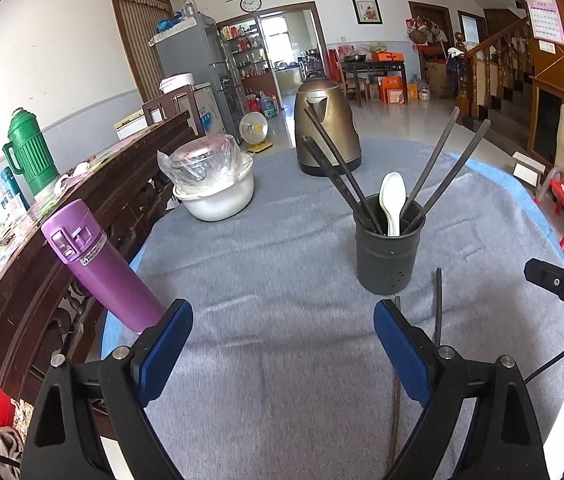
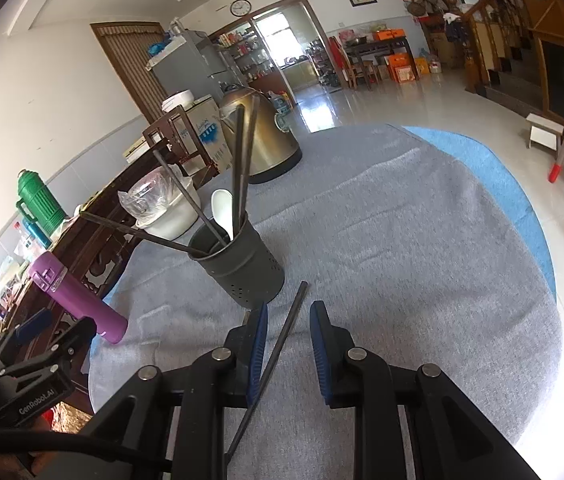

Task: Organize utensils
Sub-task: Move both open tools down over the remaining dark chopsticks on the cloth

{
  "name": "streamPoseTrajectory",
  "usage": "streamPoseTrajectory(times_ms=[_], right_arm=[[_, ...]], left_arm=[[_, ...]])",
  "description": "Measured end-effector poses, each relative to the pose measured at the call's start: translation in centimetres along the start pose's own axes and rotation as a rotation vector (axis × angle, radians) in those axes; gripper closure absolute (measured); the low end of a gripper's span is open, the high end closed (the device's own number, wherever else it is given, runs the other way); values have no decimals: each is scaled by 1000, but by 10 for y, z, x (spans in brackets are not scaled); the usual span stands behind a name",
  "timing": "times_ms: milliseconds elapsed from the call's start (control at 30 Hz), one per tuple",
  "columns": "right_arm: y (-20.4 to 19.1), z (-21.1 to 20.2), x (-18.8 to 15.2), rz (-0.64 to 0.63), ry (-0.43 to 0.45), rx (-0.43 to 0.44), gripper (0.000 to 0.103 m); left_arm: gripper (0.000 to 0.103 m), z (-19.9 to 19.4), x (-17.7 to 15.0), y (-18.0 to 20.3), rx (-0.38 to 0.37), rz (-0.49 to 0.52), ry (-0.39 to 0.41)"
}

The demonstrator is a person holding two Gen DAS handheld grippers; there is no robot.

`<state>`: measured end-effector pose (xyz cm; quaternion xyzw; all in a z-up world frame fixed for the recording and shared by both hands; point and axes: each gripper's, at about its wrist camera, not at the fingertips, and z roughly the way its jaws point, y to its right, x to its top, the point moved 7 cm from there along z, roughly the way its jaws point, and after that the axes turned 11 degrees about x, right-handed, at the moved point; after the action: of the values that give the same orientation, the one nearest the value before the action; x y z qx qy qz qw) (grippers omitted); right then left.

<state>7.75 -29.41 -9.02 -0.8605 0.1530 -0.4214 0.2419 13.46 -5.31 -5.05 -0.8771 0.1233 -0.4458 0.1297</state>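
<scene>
On a grey cloth-covered table (image 1: 282,260), the holder (image 1: 387,256) already contains chopsticks and a spoon (image 1: 393,200); the left gripper (image 1: 283,344) gapes empty, and the right gripper (image 2: 287,344), jaws parted, straddles one loose chopstick (image 2: 282,340) near it.

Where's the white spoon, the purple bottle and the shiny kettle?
white spoon (image 1: 393,188), left wrist view, on its bowl.
purple bottle (image 1: 112,270), left wrist view, middle of its body.
kettle (image 1: 327,136), left wrist view, on its front wall.
</scene>
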Motion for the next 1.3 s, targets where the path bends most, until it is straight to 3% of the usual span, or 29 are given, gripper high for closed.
streamPoseTrajectory(times_ms=[1300], right_arm=[[12, 47, -23, 80, -136, -17, 78]], left_arm=[[11, 47, -22, 11, -12, 17, -110]])
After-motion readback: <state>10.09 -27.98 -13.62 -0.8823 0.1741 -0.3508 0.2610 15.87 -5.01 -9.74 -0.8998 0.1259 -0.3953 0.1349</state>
